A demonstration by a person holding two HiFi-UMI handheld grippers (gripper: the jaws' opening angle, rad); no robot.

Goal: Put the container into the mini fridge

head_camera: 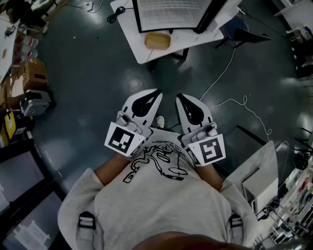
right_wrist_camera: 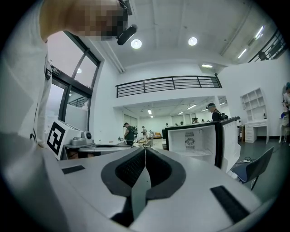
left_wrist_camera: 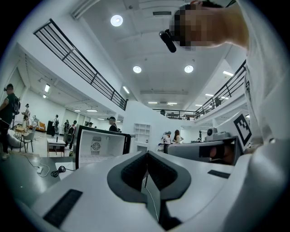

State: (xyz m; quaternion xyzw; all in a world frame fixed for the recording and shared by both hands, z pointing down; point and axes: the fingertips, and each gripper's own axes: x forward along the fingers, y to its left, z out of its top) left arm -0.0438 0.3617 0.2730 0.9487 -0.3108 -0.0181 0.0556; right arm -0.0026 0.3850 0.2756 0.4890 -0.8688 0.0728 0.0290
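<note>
A tan container (head_camera: 157, 40) sits on the white table (head_camera: 134, 46) at the top of the head view, just in front of the mini fridge (head_camera: 171, 12). The fridge door (head_camera: 210, 14) stands open. Both grippers are held close to the person's chest, well short of the table. My left gripper (head_camera: 155, 93) is shut with nothing in it, and so is my right gripper (head_camera: 180, 97). The open white fridge (left_wrist_camera: 97, 145) appears beyond the closed left gripper (left_wrist_camera: 146, 156). It also shows as the fridge (right_wrist_camera: 195, 140) past the closed right gripper (right_wrist_camera: 145, 152). Neither gripper view shows the container.
A white cable (head_camera: 230, 100) trails over the dark floor between me and the table. Cardboard boxes (head_camera: 32, 73) and gear stand at the left. A dark chair (right_wrist_camera: 256, 170) is beside the fridge table. Several people stand in the hall far behind.
</note>
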